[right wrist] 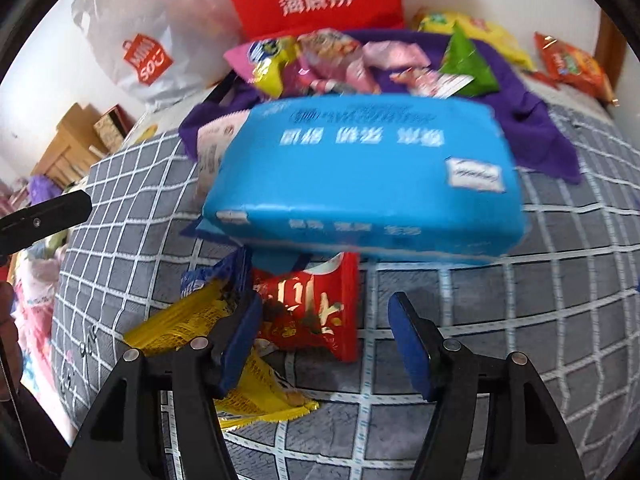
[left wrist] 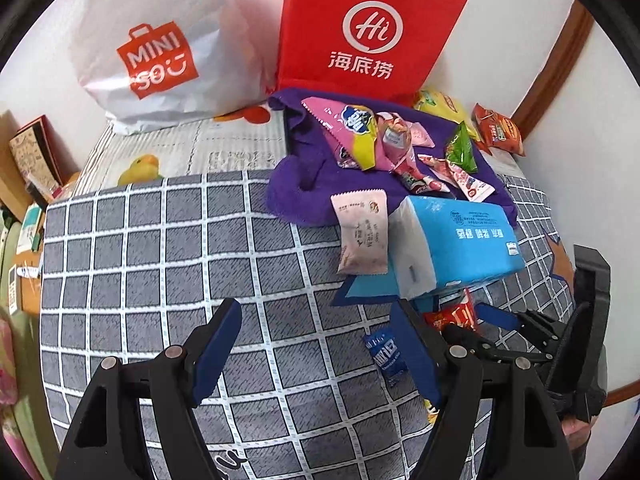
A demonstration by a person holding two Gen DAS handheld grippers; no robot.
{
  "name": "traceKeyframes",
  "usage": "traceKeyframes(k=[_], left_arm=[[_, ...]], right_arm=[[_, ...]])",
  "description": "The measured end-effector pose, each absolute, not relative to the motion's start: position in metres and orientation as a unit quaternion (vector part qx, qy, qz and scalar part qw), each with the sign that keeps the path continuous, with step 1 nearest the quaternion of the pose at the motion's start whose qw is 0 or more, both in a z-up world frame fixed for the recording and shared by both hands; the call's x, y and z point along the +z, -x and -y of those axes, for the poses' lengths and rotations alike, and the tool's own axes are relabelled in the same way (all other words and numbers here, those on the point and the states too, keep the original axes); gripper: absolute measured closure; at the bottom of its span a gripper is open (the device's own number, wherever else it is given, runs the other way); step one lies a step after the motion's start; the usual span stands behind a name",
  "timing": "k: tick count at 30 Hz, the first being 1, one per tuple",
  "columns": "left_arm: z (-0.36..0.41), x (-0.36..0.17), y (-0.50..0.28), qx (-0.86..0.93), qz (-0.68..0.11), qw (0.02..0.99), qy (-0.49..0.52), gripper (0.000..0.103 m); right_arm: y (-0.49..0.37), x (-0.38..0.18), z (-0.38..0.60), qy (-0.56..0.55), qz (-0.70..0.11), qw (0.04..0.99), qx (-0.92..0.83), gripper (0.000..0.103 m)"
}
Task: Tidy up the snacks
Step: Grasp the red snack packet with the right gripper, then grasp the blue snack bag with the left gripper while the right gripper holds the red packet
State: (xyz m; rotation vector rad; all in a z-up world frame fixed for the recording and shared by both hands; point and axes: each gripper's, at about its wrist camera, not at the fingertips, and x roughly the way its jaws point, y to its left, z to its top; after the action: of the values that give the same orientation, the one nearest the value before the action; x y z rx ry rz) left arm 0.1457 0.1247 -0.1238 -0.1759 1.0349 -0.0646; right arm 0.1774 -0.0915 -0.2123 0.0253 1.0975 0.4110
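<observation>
The right gripper (right wrist: 324, 344) hung with its jaws apart, pinching nothing, over a red snack packet (right wrist: 310, 312) that lay just below the blue tissue pack (right wrist: 360, 184). Its left pad overlapped a yellow wrapper (right wrist: 256, 392) at seven o'clock of the packet. Risk, as judged: a closing grip could catch both wrappers together, or nudge the tissue pack.

The left gripper (left wrist: 316, 356) stood spread and empty above the checked quilt (left wrist: 140, 260), a small blue sachet (left wrist: 386, 356) at its three o'clock.

Most of the snacks lay loose on a purple cloth (left wrist: 296, 196). Behind it stood a white bag (left wrist: 160, 48) at eleven o'clock and a red bag (left wrist: 368, 28) at twelve; their contents could not be seen.
</observation>
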Motion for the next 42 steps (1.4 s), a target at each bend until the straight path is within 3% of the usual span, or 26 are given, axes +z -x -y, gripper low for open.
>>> traceKeyframes(k=[6, 8, 9, 13, 28, 33, 35, 38, 42], left_arm=[[-0.122, -0.129, -0.138, -0.013, -0.500, 0.862, 0.088, 0.028], [-0.120, -0.130, -0.135, -0.011, -0.499, 0.862, 0.090, 0.028], [-0.118, -0.130, -0.133, -0.010, -0.499, 0.862, 0.089, 0.028], [-0.106, -0.137, -0.134, -0.011, -0.505, 0.859, 0.083, 0.028], [-0.064, -0.191, -0.152, -0.038, -0.549, 0.831, 0.081, 0.030], [-0.043, -0.196, -0.155, -0.026, -0.535, 0.844, 0.026, 0.031], [-0.038, -0.196, -0.156, -0.030, -0.529, 0.848, 0.013, 0.036], [-0.033, -0.193, -0.157, -0.042, -0.520, 0.853, 0.009, 0.057], [-0.042, -0.187, -0.158, -0.054, -0.519, 0.853, 0.035, 0.072]], right_arm=[[-0.180, -0.216, 0.085, -0.003, -0.515, 0.831, 0.211, 0.037], [-0.178, -0.216, 0.085, -0.001, -0.513, 0.830, 0.220, 0.049], [-0.177, -0.215, 0.086, -0.002, -0.512, 0.828, 0.228, 0.067], [-0.167, -0.207, 0.098, -0.010, -0.498, 0.833, 0.240, 0.074], [-0.151, -0.203, 0.185, -0.047, -0.479, 0.858, 0.182, 0.073], [-0.155, -0.207, 0.184, -0.045, -0.477, 0.857, 0.189, 0.068], [-0.157, -0.210, 0.180, -0.037, -0.478, 0.856, 0.191, 0.068], [-0.160, -0.214, 0.179, -0.042, -0.479, 0.856, 0.191, 0.069], [-0.158, -0.209, 0.181, -0.048, -0.473, 0.857, 0.199, 0.075]])
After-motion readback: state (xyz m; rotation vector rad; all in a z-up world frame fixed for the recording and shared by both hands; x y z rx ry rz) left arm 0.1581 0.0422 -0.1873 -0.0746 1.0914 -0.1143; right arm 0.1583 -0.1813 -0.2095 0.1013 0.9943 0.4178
